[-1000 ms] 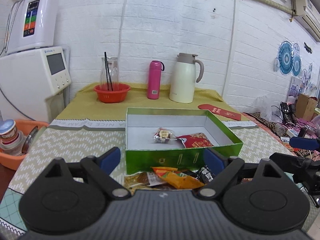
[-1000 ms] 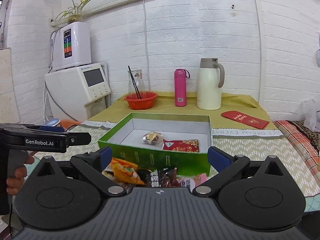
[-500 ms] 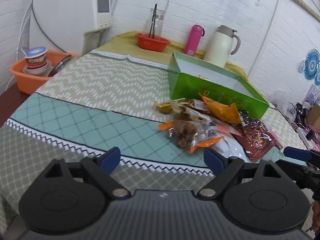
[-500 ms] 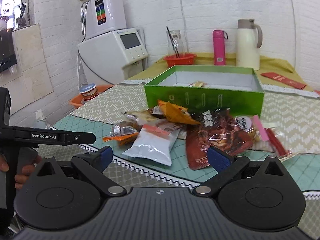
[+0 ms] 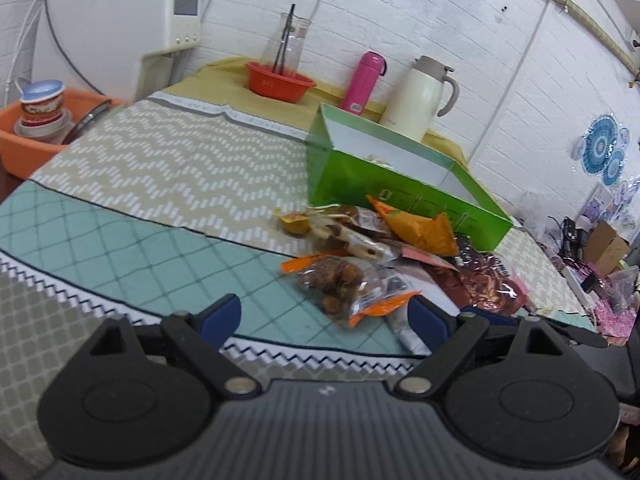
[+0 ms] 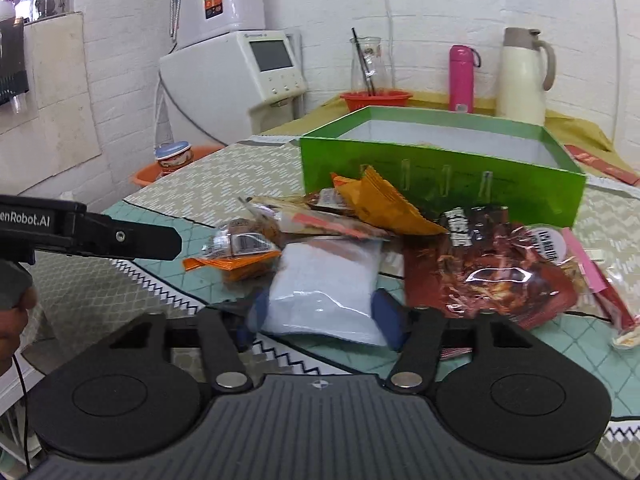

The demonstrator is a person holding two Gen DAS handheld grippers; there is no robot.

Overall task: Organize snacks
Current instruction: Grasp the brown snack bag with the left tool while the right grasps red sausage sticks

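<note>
Right wrist view, left to right: left gripper (image 6: 120,236) pokes in from the left edge, a hand (image 6: 12,320) below it; next the clear pack (image 6: 240,246) with orange ends, then the white pouch (image 6: 324,292), orange packet (image 6: 384,204) behind it, dark red bag (image 6: 496,272), pink strips (image 6: 600,284) far right. Right gripper (image 6: 325,316) has just been closing; its blue pads sit at both sides of the white pouch's near end, right pad at the edge, contact on the left too blurred to call. Green box (image 6: 440,176) stands open just behind the pile, on the patterned cloth (image 6: 180,184). Left wrist view: orange tub (image 5: 24,148) far left, red bowl (image 5: 280,80), pink flask (image 5: 362,80), cream jug (image 5: 420,96) along the back. Left gripper (image 5: 324,316) is spread wide, nothing pinched, the clear pack (image 5: 348,284) just ahead toward its right finger.
</note>
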